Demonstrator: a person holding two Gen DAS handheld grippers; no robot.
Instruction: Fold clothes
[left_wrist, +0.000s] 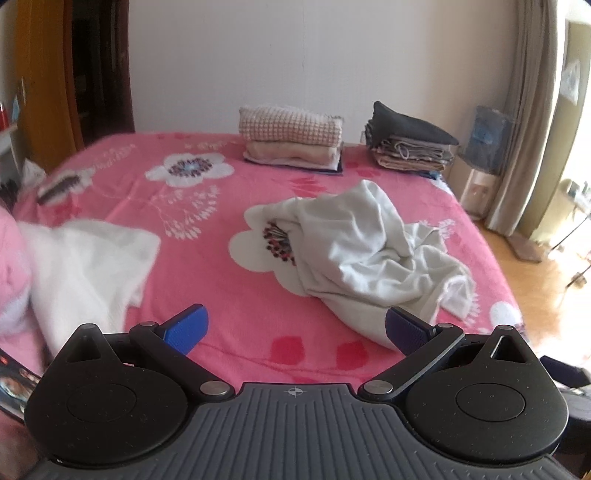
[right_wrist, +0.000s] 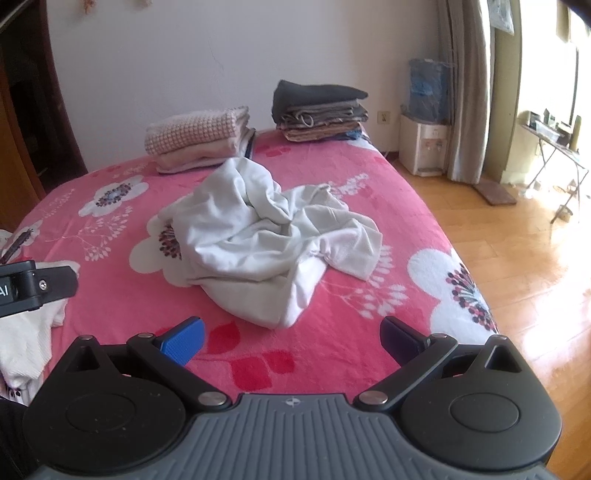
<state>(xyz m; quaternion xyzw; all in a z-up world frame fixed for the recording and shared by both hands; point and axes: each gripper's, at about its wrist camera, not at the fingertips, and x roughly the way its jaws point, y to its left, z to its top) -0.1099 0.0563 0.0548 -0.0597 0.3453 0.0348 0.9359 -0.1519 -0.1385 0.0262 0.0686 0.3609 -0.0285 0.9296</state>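
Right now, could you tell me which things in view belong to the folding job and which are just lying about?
Job: crumpled white garment; cream garment; folded stacks, pink and dark; left gripper and right gripper, both open.

Lying about: water dispenser; curtain; folding table.

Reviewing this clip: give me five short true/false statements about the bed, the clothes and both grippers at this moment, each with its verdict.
1. The crumpled white garment lies unfolded on the pink floral blanket. True.
2. The left gripper is shut on the garment. False: its fingers are spread apart and hold nothing.
3. Two stacks of folded clothes, a pink stack and a dark stack, sit at the far edge of the bed. True.
4. The right gripper is open and empty. True.
5. The garment hangs off the bed onto the wooden floor. False: it lies wholly on the blanket.
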